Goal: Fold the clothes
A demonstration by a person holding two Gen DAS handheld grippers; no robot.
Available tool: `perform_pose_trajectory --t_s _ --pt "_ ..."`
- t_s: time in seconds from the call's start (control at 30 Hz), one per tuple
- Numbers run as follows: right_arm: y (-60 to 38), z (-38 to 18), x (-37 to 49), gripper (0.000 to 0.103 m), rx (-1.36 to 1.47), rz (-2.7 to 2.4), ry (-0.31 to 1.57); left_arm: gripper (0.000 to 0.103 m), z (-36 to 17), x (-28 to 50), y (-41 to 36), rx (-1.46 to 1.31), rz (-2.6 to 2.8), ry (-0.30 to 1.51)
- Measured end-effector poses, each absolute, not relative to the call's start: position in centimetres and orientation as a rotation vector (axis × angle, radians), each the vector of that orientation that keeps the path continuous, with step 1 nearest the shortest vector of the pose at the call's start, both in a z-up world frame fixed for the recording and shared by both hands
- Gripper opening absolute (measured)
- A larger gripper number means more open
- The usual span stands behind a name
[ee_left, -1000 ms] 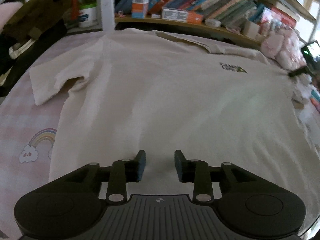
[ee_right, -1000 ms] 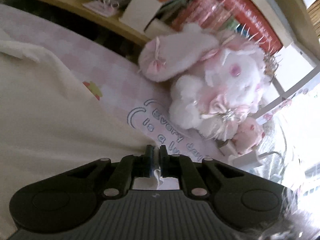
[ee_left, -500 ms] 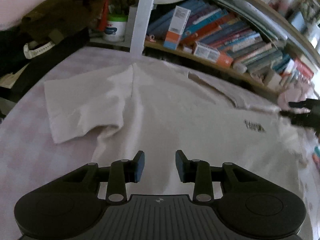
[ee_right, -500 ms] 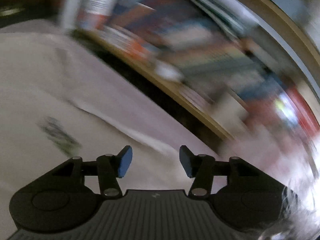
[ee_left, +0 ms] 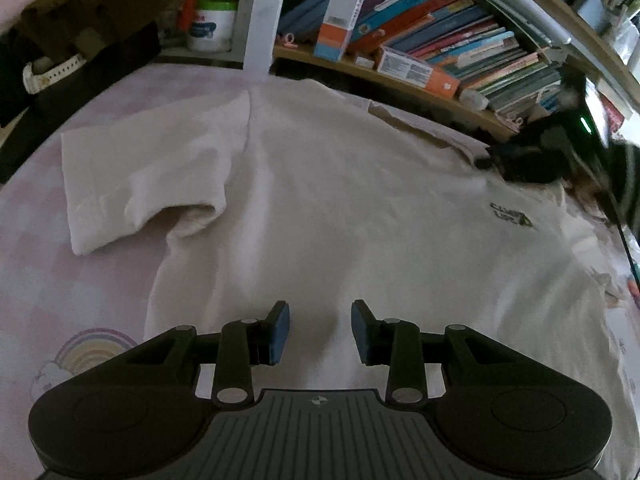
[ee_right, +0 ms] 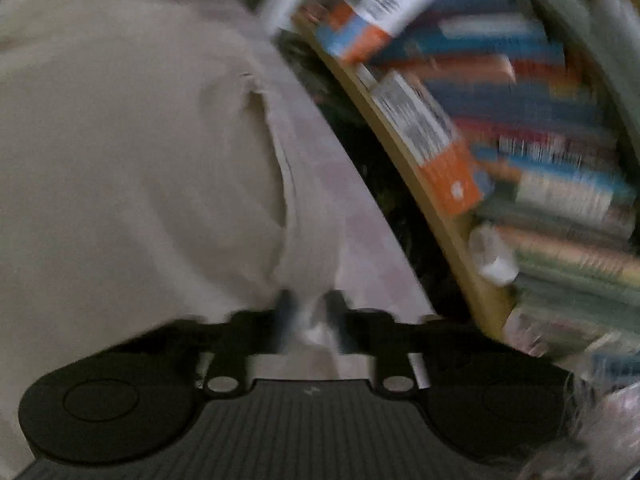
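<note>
The left tongs (ee_left: 320,330) hang with their jaws apart and nothing between them, just above the lower body of the cream T-shirt (ee_left: 340,200), which spreads flat ahead of them; its short sleeve (ee_left: 136,176) lies ahead to their left and its small dark chest logo (ee_left: 512,215) ahead to their right. The right tongs (ee_right: 310,314) sit at the shirt's neckline (ee_right: 276,168), by the collar edge; their jaws have just been closing, with a fold of the cream cloth between them, but blur hides whether the pads press it. A second ago these tongs were clamped on the shirt's edge beside a pink plush toy; they let go, swung across, and now face the bookshelf. The left view has shifted to bring the whole sleeve in. The shirt lies on a bed with a pink checked sheet (ee_left: 60,272) bearing a rainbow print (ee_left: 94,350). Beyond stands a wooden shelf (ee_left: 400,84) of books (ee_left: 460,48), with an orange-and-blue box (ee_left: 340,16) and a white tub (ee_left: 210,26).
</note>
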State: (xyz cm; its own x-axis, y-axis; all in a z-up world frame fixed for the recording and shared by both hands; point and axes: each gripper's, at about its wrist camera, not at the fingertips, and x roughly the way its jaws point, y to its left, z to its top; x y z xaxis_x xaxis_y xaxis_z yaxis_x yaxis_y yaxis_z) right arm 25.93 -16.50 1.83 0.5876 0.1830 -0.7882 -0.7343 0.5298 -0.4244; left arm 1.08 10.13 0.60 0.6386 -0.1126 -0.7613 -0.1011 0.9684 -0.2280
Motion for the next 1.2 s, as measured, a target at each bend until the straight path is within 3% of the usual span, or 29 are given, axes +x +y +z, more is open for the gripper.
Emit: perform_pose_trajectory --t_s 0.1,0.13,0.17,0.2,0.33,0.53,0.73,0.87,0.93,1.2 --pt "-18.0 3.3 31.3 0.015 -0.65 0.52 0.801 0.035 0.6 0.9 10.2 -0.261 -0.018 0.887" --pt "-18.9 3.9 33.3 0.019 -0.573 0.427 0.799 0.035 0.6 0.9 10.2 -0.261 -0.022 0.889" --pt "-20.2 4.5 35.1 0.035 -0.493 0.295 0.795 0.035 0.6 1.0 10.3 -0.262 -0.026 0.89" --pt "-21.4 5.0 36.3 0.043 -0.425 0.201 0.79 0.035 0.6 1.0 10.4 -0.262 -0.03 0.892" --pt "-25.2 6.2 36.9 0.043 -0.261 0.104 0.771 0.035 0.5 1.0 10.7 -0.268 -0.046 0.895" --pt "-22.5 4.8 32.6 0.042 -0.445 0.448 0.735 0.034 3.0 2.9 12.2 -0.295 -0.129 0.821" --pt "-20.3 2.3 34.8 0.041 -0.463 0.385 0.819 0.035 6.2 10.6 13.9 -0.176 -0.182 0.76" --pt "-21.1 1.7 37.0 0.048 -0.348 0.272 0.82 0.034 6.6 17.1 13.0 -0.045 -0.232 0.74" --pt "-21.5 2.0 36.8 0.045 -0.293 0.237 0.799 0.034 6.3 20.2 11.9 0.014 -0.256 0.751" --pt "-21.2 4.9 24.8 0.045 -0.398 0.332 0.687 0.033 1.8 30.0 7.3 0.235 -0.289 0.801"
